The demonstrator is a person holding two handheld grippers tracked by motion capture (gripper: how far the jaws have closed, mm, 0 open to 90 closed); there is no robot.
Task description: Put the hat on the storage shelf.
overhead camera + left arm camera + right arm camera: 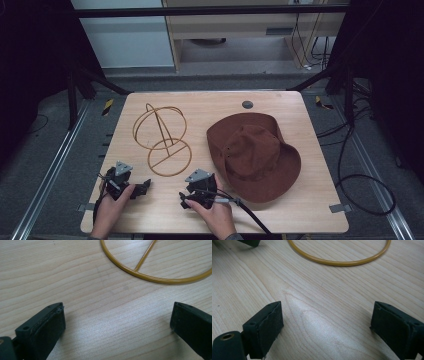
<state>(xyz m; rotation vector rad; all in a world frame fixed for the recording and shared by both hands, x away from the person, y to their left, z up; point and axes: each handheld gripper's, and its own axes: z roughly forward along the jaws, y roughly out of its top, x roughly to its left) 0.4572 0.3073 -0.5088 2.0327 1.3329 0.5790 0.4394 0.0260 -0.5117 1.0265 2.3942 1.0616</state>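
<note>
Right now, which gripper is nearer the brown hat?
Right. The right gripper rests beside the brown hat, just off its near-left brim; the left gripper sits farther left, by the wire stand.

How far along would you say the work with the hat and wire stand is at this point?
Nothing looks done: the brown hat lies flat beside the wire stand. Nothing is in hand; the left hand-held gripper and right hand-held gripper are open over bare table. Everything remains.

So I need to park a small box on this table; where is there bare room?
Free: the far strip behind the wire hat stand and brown hat, and the left edge of the table beside the stand. Crowded: the near middle, where the left gripper and right gripper, both open, rest.
</note>
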